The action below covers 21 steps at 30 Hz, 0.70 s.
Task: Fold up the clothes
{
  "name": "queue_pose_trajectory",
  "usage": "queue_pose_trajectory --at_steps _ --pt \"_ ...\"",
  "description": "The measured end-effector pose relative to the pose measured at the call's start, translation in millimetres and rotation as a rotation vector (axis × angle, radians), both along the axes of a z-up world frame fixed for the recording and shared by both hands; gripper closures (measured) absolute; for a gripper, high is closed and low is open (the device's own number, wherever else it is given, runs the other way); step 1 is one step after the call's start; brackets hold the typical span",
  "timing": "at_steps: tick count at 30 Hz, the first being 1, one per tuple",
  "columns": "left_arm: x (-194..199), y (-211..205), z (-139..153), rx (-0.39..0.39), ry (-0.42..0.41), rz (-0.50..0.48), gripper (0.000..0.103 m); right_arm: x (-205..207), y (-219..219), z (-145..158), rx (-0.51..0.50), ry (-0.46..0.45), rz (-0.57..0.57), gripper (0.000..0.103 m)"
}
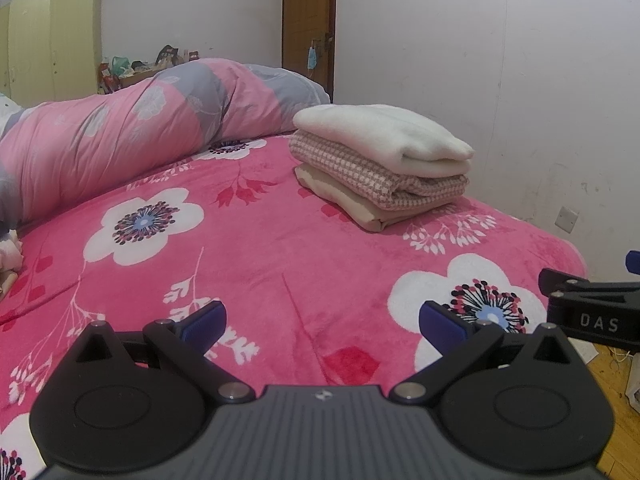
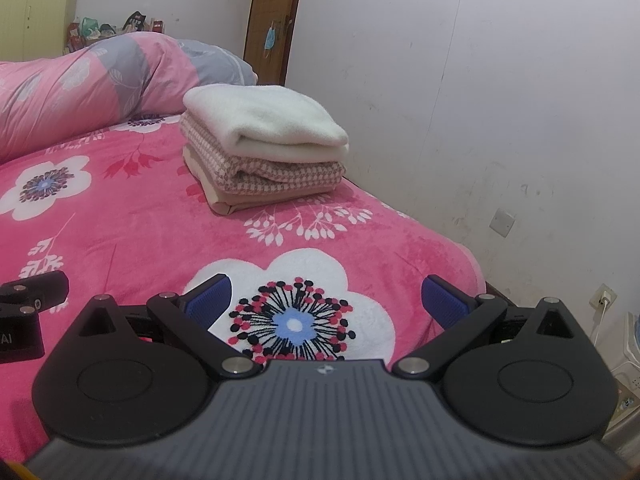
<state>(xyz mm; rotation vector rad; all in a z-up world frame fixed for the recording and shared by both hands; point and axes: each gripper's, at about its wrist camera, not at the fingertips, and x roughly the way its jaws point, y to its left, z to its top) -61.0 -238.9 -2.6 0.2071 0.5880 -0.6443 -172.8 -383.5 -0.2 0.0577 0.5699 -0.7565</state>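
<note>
Folded clothes (image 1: 380, 164) sit in a neat stack of three on the pink floral bed (image 1: 256, 240), toward its far right side near the white wall (image 1: 500, 80): a cream piece (image 1: 384, 136) on top, a pink checked one (image 1: 372, 176) under it, a beige one (image 1: 360, 208) at the bottom. Far left, a yellow wardrobe (image 1: 52, 40) stands against the wall, and a rolled pink-and-grey duvet (image 1: 132, 128) lies across the back of the bed. The brown door (image 1: 308, 16) is behind the stack, a blue face mask (image 1: 313, 58) hanging at its handle. Nearer the camera, the left gripper (image 1: 322, 326) hovers over the blanket, jaws spread wide, nothing between them. Just to its right, the right gripper (image 2: 326, 302) is likewise spread apart and empty, over a big white flower (image 2: 296, 300) print. Both stay well short of the stack.
</note>
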Motion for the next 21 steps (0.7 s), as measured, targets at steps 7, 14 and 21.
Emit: queue_pose_trajectory --at_steps 7,14,21 --pt "2.4 0.6 1.5 -0.003 0.000 0.010 0.000 2.6 -0.7 -0.1 -0.003 -0.001 0.007 0.001" --pt "2.8 1.1 1.4 -0.002 0.001 0.010 0.000 4.0 0.5 -0.7 -0.002 -0.001 0.006 0.001" --pt "3.6 1.4 1.8 -0.002 0.002 0.014 0.000 3.6 2.1 -0.1 -0.001 0.001 0.005 0.001"
